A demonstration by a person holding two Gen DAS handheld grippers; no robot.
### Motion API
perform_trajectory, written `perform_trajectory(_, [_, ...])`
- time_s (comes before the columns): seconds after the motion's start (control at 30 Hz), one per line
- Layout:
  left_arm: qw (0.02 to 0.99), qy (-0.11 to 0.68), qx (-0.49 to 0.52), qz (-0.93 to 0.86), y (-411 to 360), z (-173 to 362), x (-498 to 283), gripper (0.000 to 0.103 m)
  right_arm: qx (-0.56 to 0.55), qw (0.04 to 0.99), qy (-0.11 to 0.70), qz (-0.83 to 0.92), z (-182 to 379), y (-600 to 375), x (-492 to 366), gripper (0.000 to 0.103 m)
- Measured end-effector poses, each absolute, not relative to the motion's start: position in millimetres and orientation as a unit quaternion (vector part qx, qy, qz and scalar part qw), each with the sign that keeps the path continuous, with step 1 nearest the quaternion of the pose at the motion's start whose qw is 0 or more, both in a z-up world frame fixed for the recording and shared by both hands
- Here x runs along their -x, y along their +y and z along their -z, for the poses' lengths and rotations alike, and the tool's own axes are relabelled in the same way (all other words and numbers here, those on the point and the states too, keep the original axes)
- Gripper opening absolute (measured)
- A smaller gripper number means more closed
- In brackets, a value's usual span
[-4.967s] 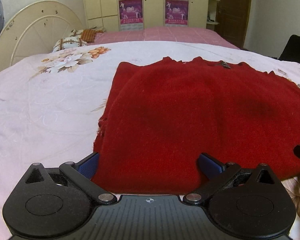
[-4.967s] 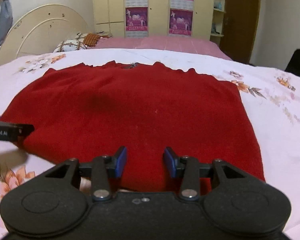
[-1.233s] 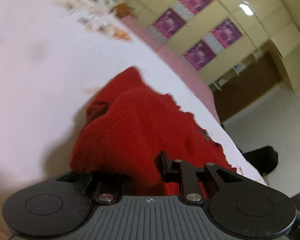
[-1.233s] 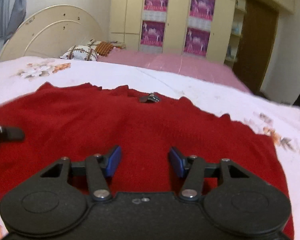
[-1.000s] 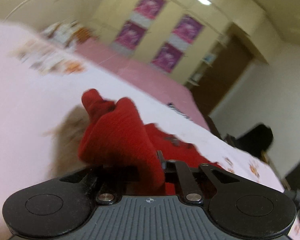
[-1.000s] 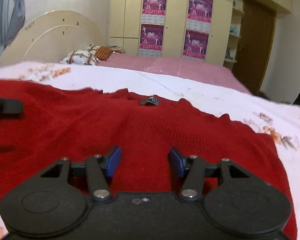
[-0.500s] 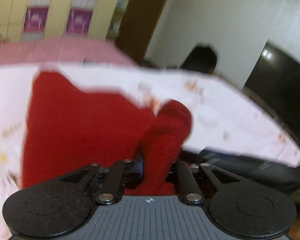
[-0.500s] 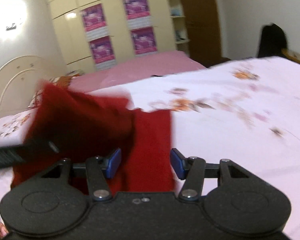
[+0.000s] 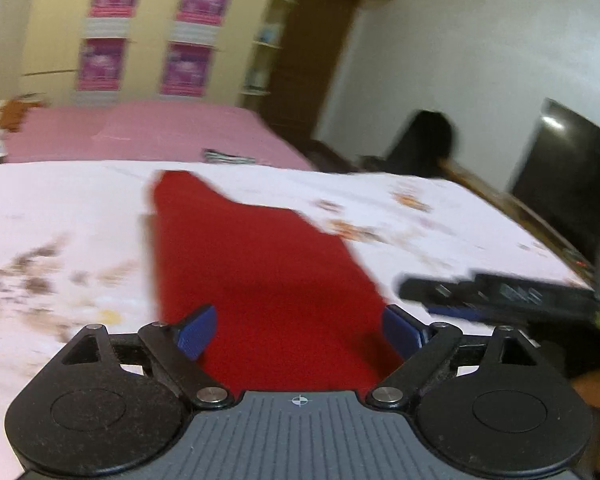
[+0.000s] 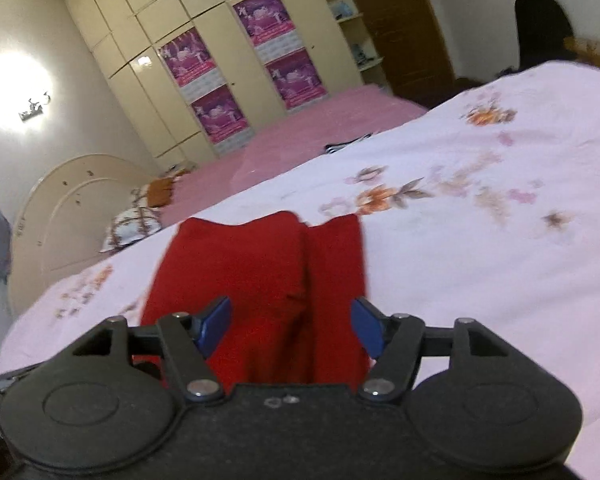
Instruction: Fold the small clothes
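Gone is that bunched fistful of red knit from the left gripper (image 9: 296, 330): half a second back it was pinched tight between the blue pads, and now the jaws are swinging apart, pads clear on either side with the cloth lying flat beneath the gap. Across the same stretch the red sweater (image 9: 256, 264) has gone from a wide spread garment to a narrow folded strip running away from the camera over the white floral bedspread (image 9: 60, 216).

Over on the right wrist view, the right gripper (image 10: 290, 326) is widening too, its blue pads standing off the fabric, nothing clamped. Between them the sweater (image 10: 260, 268) shows its fold: one layer laid over another, a seam-like edge running lengthwise just right of centre, the far end notched and uneven.

From the left camera, the other tool's dark finger (image 9: 492, 294) pokes in from the right, just beside the sweater's near right edge; touching or not, hard to call through the blur.

Beyond the bed sits a pink-covered bed (image 10: 300, 136), then cream wardrobe doors with purple posters (image 10: 216, 112), and a rounded cream headboard (image 10: 72, 212) off to the left.
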State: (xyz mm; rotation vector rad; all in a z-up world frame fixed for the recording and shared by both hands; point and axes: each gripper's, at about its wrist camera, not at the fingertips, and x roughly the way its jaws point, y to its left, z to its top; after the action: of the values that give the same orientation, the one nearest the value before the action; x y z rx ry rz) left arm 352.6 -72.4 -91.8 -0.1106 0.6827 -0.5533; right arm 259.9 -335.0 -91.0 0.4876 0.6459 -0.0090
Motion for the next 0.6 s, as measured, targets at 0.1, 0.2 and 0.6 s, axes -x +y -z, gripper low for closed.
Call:
perform_trajectory(0.1, [0.911,0.342,0.079,0.217,-49.4,100.9,-374.7,0.089,-0.271,0.897,0.348,-0.014,107.8,-329.8,-282.3,0.064])
perform_trajectory(0.2, [0.913,0.351,0.075,0.194,-42.2,112.8,-388.5,0.089,-0.283,0.887,0.365,-0.012,122.2,-326.8,-298.9,0.063])
perform_trajectory(0.6, [0.914,0.359,0.077,0.176,-48.0,129.7,-412.1,0.089,-0.23,0.913,0.336,-0.031,123.8,-306.3,-308.3,0.016])
